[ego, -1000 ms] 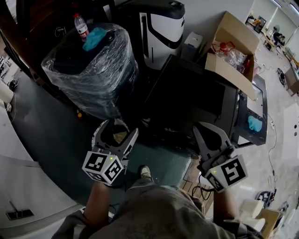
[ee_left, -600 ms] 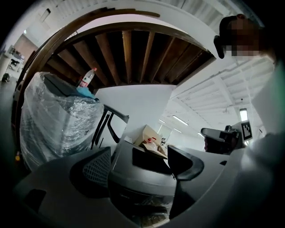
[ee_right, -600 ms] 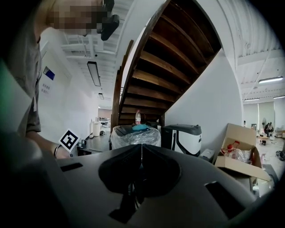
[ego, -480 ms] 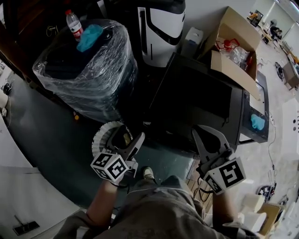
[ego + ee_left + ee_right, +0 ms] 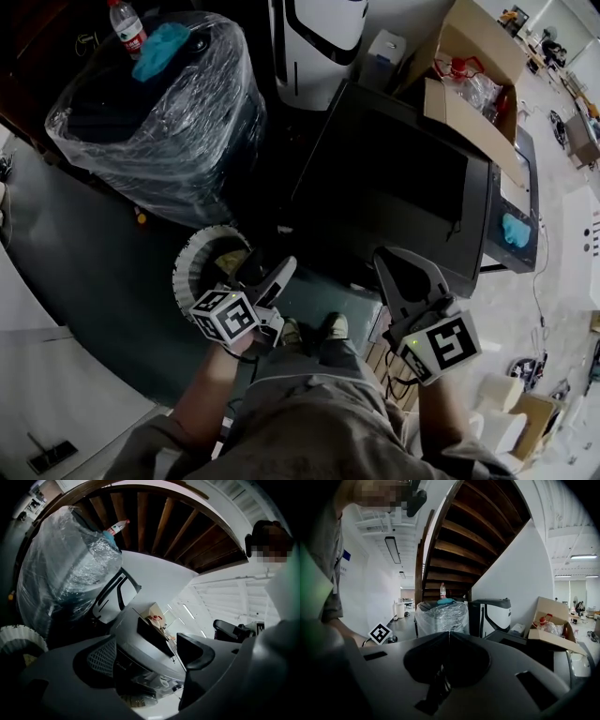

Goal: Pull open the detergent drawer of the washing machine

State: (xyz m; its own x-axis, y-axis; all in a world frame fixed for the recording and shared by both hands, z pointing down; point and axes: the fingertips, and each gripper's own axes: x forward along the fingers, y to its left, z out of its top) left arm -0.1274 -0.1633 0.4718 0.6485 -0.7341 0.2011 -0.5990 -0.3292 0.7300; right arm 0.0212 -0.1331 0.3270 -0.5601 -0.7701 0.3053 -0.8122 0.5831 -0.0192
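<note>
While we hold both grippers near the front edge of the dark grey box-shaped washing machine, the left gripper has its jaws apart and empty, and the right gripper has its jaws together. We cannot make out the detergent drawer.

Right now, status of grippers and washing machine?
Left hand-held gripper open, empty. Right hand-held gripper shut, empty. Washing machine untouched, drawer not visible. Cardboard box on top.
</note>
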